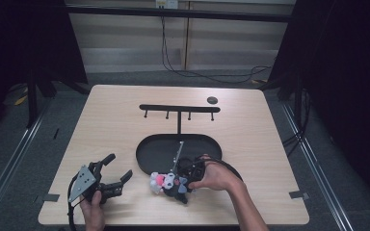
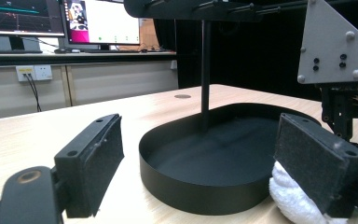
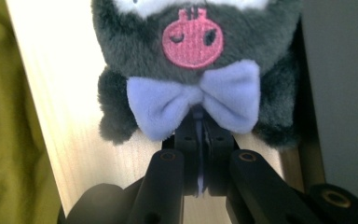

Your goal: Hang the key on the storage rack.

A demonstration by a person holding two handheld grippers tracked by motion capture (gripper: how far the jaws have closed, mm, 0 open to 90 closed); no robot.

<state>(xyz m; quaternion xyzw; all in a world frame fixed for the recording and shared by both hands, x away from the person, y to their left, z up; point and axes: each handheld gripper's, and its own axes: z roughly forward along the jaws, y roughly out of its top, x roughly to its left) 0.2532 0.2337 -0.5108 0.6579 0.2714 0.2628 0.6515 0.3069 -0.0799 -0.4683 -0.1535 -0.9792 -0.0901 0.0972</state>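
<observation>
We hold the right gripper (image 1: 189, 174) with its fingers (image 3: 216, 140) clenched on the lilac bow of the plush toy (image 3: 193, 70), pinching a strip of the fabric between them. The toy lies on the counter (image 1: 115, 125) directly ahead of these fingers, just beside the black tray (image 1: 147, 147). The left gripper (image 1: 117, 172) rests with its fingers (image 2: 93, 163) released, with nothing between them.

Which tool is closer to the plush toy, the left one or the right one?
The right. The right tool is shut on the plush toy, pinching it just under its purple bow. The left tool stands open on the table, apart from the toy on its left side.
</observation>
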